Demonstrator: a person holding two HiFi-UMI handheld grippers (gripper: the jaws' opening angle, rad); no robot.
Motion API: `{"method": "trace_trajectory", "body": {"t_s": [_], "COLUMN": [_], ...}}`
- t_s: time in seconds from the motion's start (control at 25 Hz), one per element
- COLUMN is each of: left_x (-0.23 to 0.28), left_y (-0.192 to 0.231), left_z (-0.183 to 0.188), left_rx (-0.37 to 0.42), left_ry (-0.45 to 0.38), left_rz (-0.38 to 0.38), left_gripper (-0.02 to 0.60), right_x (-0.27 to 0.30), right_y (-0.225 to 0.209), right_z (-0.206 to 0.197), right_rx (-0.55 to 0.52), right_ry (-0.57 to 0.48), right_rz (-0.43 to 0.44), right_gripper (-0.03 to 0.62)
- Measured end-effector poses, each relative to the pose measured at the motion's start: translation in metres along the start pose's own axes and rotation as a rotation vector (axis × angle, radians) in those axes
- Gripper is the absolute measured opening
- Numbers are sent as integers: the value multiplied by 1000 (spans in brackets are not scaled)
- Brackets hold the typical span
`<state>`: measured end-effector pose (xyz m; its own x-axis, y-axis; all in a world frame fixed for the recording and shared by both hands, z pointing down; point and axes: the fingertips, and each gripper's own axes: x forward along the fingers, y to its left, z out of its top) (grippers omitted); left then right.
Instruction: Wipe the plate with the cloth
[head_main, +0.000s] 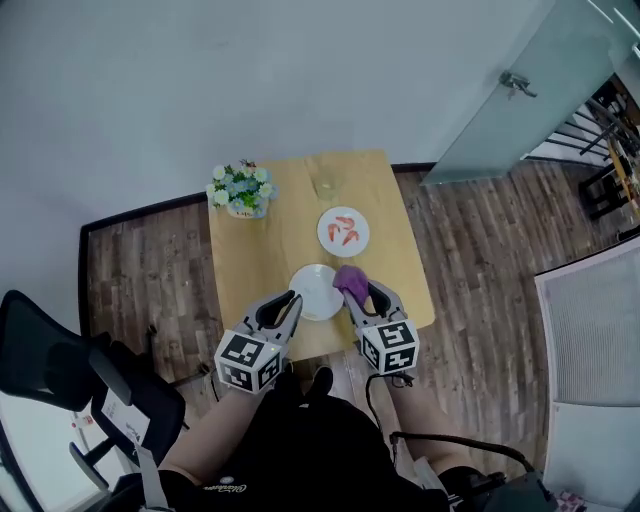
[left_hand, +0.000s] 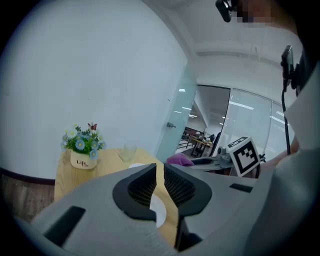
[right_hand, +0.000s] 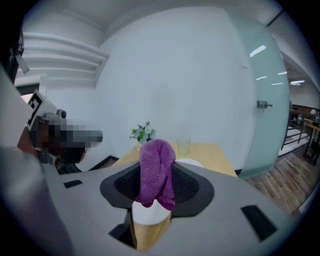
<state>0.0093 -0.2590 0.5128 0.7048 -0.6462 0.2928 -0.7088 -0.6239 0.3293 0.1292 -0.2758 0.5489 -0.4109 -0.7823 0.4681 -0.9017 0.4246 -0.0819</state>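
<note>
Purple cloth (right_hand: 157, 172) is pinched in the right claw (right_hand: 158, 186) just above the white plate (head_main: 314, 292), beside the left claw (left_hand: 160, 184), whose all-but-closed, empty jaws only the left gripper view shows.

Left gripper (head_main: 289, 302) and right gripper (head_main: 362, 294): pale grey moulded shells, black ribbed pads (left_hand: 138, 187). Each carries a white cube (head_main: 248, 361) bearing black square markers. Black cable (head_main: 371, 400) on the right unit. Operator wears black clothing (head_main: 300, 440), pale lettering low on it
</note>
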Motion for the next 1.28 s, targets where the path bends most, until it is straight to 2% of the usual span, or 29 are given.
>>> {"method": "trace_trajectory", "body": {"t_s": [0.28,0.48,0.84,1.28], "left_x": [-6,-12,-20,-25], "left_y": [-7,-20,-42,-40], "left_z": [89,124,134,134], "left_rx": [116,179,213,233], "left_ry": [-166,-239,-271,-266], "left_rz": [29,40,18,27], "left_gripper": [49,49,49,49], "right_x": [-37,-66,-86,-86], "right_y": [21,29,36,43], "right_z": [118,162,172,173], "right_rx": [-55,-106,-90,-79], "right_ry": [-256,-374,-425,-422], "right_rz": [5,-13,-9,5], "right_gripper": [152,152,152,152]}}
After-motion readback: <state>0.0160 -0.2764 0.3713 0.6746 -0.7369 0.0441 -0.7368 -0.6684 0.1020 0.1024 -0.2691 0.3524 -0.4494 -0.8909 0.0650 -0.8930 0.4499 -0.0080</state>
